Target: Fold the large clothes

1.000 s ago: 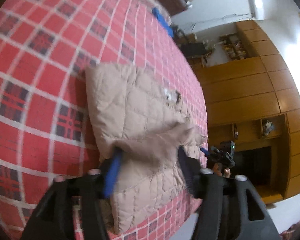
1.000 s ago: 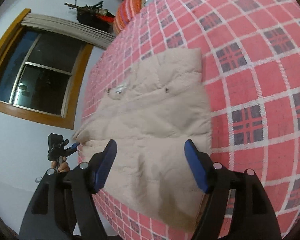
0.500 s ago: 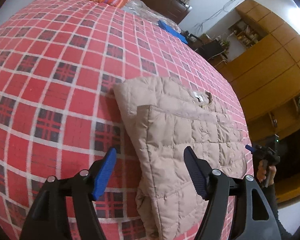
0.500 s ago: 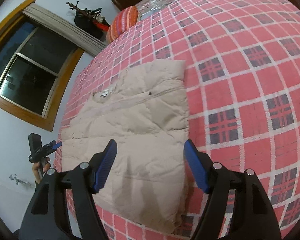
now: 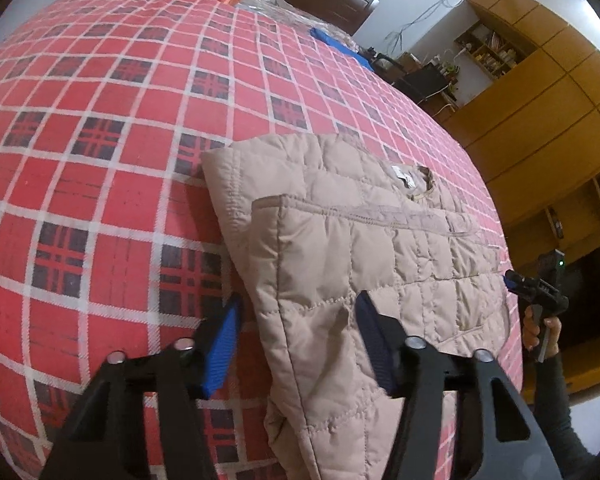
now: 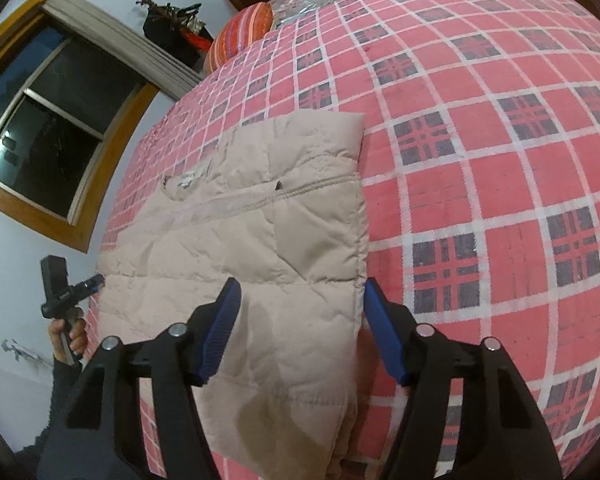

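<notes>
A beige quilted jacket (image 5: 364, 240) is laid folded on the bed (image 5: 100, 160), near its close edge, on a red checked cover. The left gripper (image 5: 298, 344) is held over the jacket's left edge, its jaws spread wide with nothing held. The right gripper (image 6: 300, 328) is placed at the jacket's right edge, jaws equally wide and empty; whether its fingers touch the fabric cannot be told.

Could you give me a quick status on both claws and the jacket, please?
Left claw open, straddling jacket edge. Right claw open over opposite edge. Jacket folded flat on plaid bedspread. Nothing in the way.
</notes>
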{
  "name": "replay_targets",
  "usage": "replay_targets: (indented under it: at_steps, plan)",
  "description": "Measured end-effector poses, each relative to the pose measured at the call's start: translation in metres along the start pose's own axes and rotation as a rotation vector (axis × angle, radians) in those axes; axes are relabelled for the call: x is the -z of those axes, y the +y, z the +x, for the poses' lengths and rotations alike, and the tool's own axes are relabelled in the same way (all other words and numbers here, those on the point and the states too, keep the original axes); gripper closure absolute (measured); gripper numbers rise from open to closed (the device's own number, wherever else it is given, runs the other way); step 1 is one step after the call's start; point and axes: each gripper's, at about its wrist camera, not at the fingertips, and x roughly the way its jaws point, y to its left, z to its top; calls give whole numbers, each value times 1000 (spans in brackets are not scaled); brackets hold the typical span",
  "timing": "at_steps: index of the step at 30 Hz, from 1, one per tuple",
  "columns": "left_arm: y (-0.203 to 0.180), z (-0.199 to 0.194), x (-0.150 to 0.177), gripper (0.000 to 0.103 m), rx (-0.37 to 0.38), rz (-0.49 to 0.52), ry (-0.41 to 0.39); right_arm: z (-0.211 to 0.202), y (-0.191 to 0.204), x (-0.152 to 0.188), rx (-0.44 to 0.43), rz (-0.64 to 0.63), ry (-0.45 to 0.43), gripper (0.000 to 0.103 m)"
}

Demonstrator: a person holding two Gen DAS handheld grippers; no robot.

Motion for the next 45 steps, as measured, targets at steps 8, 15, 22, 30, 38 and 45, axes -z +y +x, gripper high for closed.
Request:
replay_targets:
  at_steps: [8,15,22,30,38,45]
  plan:
    - [-8,-9,3,90,-22,31,-40,-9,20,8,83,-99,-54,92]
    - [-31,-47,12,95,-1,85,-133,-43,46,18,96,-155,-154,96]
    - [-57,-92,2,96,28,135,-233,-80,78,12,107,-206,-263,97]
    - [-77,-124,-71,96,9,144,-329,-106,104,-47,147,-239,-394,97]
    - [-66,-93,-146,96,-69,108,-301,-73,99,-117,230,-246,-417,97]
    - [-31,-31,-172,96,-120,29,-214,0,80,-152,296,-255,-341,97]
